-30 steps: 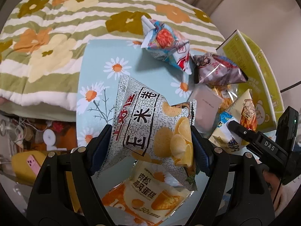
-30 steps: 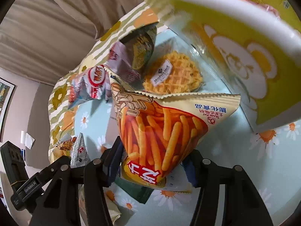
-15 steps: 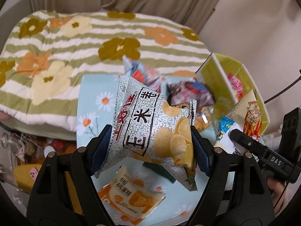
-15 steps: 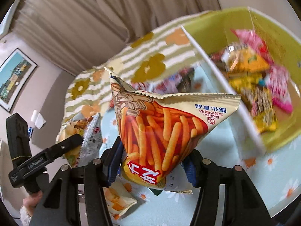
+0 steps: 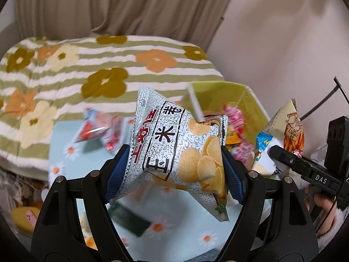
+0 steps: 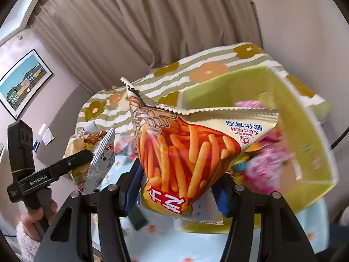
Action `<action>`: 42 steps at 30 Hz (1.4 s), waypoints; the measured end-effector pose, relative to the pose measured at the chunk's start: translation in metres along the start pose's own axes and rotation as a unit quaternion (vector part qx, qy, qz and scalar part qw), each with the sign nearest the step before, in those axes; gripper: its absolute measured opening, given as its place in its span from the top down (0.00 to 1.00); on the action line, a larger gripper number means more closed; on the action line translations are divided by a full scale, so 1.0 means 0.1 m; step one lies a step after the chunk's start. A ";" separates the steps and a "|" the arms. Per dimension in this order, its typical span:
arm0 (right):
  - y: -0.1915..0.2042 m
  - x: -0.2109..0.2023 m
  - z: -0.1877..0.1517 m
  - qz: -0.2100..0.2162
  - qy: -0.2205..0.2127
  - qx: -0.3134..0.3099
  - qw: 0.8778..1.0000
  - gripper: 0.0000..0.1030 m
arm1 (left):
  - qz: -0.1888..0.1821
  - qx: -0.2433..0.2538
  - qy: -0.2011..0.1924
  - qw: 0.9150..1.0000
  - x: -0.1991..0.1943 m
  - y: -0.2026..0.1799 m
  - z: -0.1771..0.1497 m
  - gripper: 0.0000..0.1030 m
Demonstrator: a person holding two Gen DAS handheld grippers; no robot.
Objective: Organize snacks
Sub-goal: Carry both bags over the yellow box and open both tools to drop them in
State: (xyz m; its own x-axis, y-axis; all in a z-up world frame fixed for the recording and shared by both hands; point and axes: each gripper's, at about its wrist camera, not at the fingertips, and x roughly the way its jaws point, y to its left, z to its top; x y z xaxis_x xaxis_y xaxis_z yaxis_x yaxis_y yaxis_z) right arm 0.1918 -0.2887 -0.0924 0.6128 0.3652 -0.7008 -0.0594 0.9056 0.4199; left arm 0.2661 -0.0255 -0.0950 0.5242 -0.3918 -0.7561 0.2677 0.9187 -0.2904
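"DAS" on right gripper [image 5: 283,159]

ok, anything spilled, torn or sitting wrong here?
Nothing spilled or torn. The left gripper holds a sealed silver chip bag, tilted; the right gripper holds the orange stick-snack bag upside down. The green box already holds several packets.

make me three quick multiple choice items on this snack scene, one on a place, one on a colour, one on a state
1. Where do the pink wrapped snacks lie?
A in the yellow-green cardboard box
B on the striped flowered quilt
C on the floor

2. What colour is the left claw's puffy chip bag?
A red
B silver-grey
C blue

3. What state is the right claw in?
A open, empty
B shut, empty
C shut on the orange fries-print snack bag

Key: 1 A, they show inside the box walls; 2 B, speckled silver foil; 3 C, blue pads press on both sides of the bag.
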 end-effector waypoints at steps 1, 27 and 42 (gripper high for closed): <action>-0.11 -0.05 0.04 -0.005 0.000 -0.003 1.000 0.48 | -0.003 0.002 0.001 1.000 0.03 -0.08 0.01 0.25; -1.25 -0.15 0.21 -0.016 0.072 -0.047 0.996 0.48 | 0.052 0.059 0.045 0.996 1.15 -1.69 -0.13 0.00; -1.09 0.04 0.17 -0.006 0.087 -0.073 0.993 0.48 | 0.074 0.048 0.027 0.996 0.82 -1.40 -0.14 0.00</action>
State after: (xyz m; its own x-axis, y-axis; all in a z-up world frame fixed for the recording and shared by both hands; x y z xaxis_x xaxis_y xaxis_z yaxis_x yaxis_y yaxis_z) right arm 0.2138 -0.3892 -0.1311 0.4689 0.3750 -0.7997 -0.1745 0.9269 0.3323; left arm 0.2596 -0.1858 -0.1245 0.5200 -0.2474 -0.8175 0.2688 0.9559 -0.1183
